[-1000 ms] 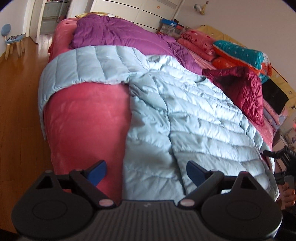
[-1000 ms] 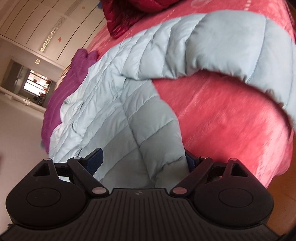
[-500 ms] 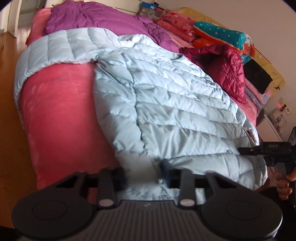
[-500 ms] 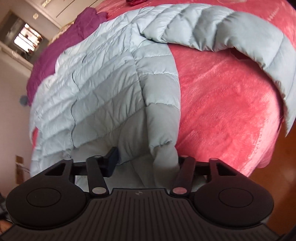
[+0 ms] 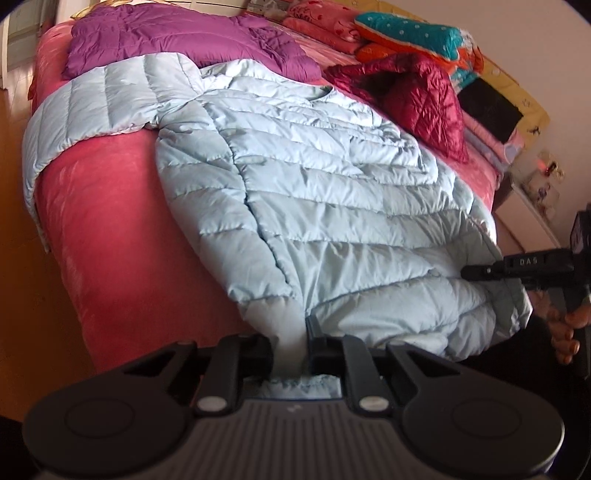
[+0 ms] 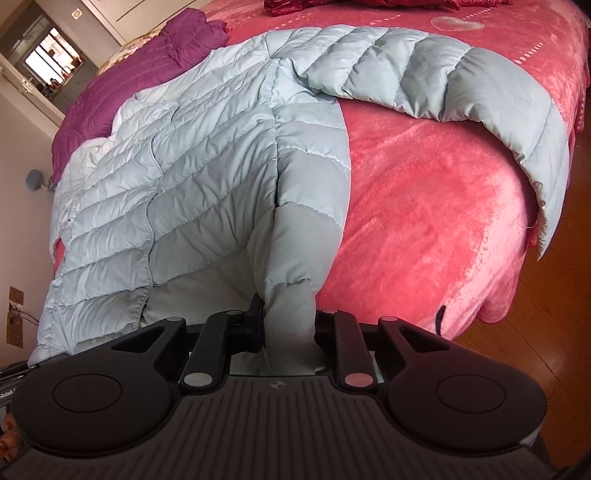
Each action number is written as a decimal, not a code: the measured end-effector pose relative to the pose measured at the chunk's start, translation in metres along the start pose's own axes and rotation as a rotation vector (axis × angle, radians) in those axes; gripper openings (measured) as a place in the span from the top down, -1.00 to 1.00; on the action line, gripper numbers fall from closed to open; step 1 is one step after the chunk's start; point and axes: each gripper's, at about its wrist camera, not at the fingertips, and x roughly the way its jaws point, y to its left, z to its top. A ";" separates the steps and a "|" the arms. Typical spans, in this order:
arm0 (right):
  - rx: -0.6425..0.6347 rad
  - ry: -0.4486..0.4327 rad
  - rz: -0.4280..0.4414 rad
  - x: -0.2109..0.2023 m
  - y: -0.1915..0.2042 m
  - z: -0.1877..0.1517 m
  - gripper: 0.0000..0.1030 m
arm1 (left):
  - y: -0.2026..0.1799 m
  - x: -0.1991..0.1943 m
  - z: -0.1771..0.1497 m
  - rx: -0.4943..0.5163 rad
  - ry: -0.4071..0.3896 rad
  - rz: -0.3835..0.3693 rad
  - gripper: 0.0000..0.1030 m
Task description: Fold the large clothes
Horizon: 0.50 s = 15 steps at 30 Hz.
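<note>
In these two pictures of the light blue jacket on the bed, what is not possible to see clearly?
- Left wrist view: the light blue jacket hem inside the left tool, covered by its fingers.
- Right wrist view: the hem inside the right tool, likewise covered.
- Left wrist view: the right tool's tip, sunk in fabric.
- Both views: the purple jacket, cut off by the edge.

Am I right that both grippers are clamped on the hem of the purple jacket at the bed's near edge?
Not quite: the garment is the light blue jacket, not the purple jacket, which lies untouched farther up the bed. The left gripper and right gripper, whose jaws just closed, pinch its hem, as both wrist views show.
</note>
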 end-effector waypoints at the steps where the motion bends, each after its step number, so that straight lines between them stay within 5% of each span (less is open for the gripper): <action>1: -0.013 0.006 -0.022 0.002 0.003 0.001 0.56 | 0.000 0.002 0.002 0.007 0.005 0.010 0.74; 4: -0.019 0.034 -0.061 0.015 0.001 0.012 0.43 | 0.004 0.004 0.009 -0.004 0.010 0.018 0.69; 8: 0.020 0.027 -0.074 0.016 -0.003 0.019 -0.21 | 0.008 -0.004 0.016 -0.027 -0.018 0.043 0.44; 15: 0.066 -0.081 -0.034 0.001 -0.018 0.024 -0.79 | 0.001 -0.042 0.020 0.000 -0.130 0.066 0.17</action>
